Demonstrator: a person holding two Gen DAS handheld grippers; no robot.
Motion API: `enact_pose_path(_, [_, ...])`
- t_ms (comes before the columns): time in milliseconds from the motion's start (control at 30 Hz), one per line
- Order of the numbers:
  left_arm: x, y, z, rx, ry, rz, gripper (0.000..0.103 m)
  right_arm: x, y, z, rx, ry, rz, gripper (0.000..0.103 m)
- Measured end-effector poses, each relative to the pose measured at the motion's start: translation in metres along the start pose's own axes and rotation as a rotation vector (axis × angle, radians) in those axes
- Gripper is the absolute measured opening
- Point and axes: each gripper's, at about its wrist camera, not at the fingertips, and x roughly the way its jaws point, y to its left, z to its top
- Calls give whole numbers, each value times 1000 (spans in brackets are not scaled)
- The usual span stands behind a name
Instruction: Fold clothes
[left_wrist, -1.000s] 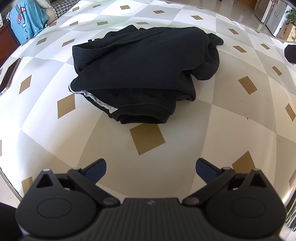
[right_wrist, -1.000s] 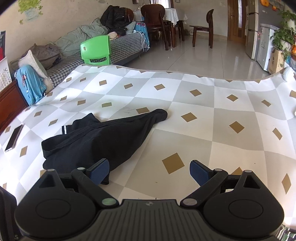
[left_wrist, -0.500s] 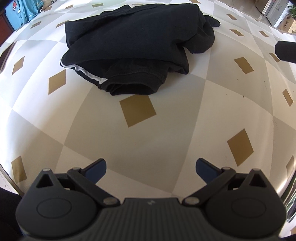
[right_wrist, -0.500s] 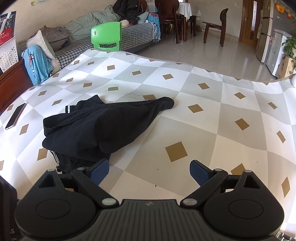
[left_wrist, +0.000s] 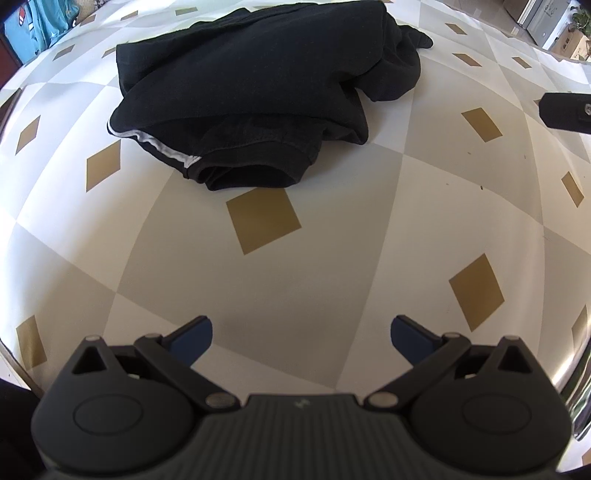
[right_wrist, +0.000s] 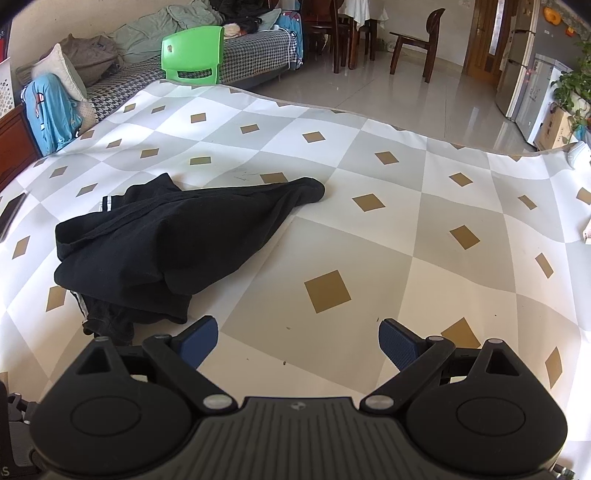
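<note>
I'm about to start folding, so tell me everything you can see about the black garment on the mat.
The black garment lies in a loose, rumpled heap on the checked mat, not yet folded. It looks like soft knit cotton, with layers flopped over one another. A white stripe runs along one edge near a ribbed hem or waistband that gapes open toward the left tool. A narrow end tapers away across the mat. Nothing but the mat touches it; both tools, the right tool too, are open and apart from it.
</note>
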Motion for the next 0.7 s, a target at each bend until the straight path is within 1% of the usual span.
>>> enact_pose_path(67, [-5, -2, 0, 14, -28, 8, 103, -1, -1, 2, 2, -8, -1, 94])
enact_pose_path(233, [-19, -5, 0, 27, -79, 22, 103, 2, 1, 5, 0, -4, -40, 94])
enact_pose_path(533, [-28, -2, -1, 9, -106, 19, 103, 5, 6, 10, 17, -10, -58, 94])
enact_pose_path(700, [-32, 5, -2, -13, -116, 23, 103, 9, 15, 12, 5, -11, -50, 94])
